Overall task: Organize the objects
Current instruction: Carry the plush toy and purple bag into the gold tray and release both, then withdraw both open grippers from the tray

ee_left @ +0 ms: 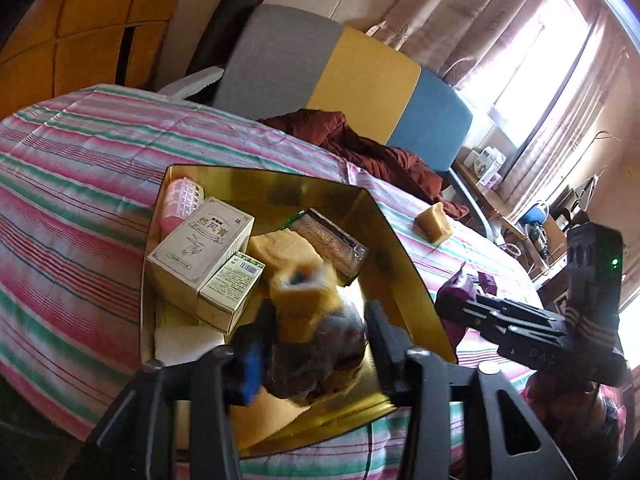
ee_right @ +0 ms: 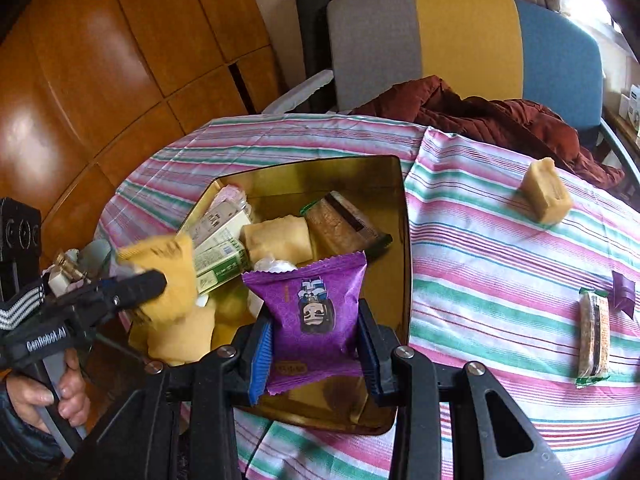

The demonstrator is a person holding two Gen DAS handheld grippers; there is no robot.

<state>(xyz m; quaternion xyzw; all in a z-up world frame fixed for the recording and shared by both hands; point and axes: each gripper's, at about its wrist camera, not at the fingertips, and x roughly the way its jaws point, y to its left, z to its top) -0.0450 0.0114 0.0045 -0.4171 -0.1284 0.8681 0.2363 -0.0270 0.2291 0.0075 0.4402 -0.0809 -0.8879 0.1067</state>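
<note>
Right gripper (ee_right: 316, 344) fingers clamped on a purple snack packet (ee_right: 310, 312) above the gold tin (ee_right: 404, 240) on the striped desk (ee_right: 500, 280); left gripper (ee_left: 316, 344) fingers apart around a yellow wrapped snack (ee_left: 304, 300) over the tin

Both wrist views close, downward — gold tin (ee_left: 404, 240) shared

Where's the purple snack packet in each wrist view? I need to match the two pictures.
Left wrist: purple snack packet at right, beyond the gold tray's right wall, on the right gripper's tips.
Right wrist: packet bottom centre, clamped over the tray.
Shared landmark: gold tray.
</note>
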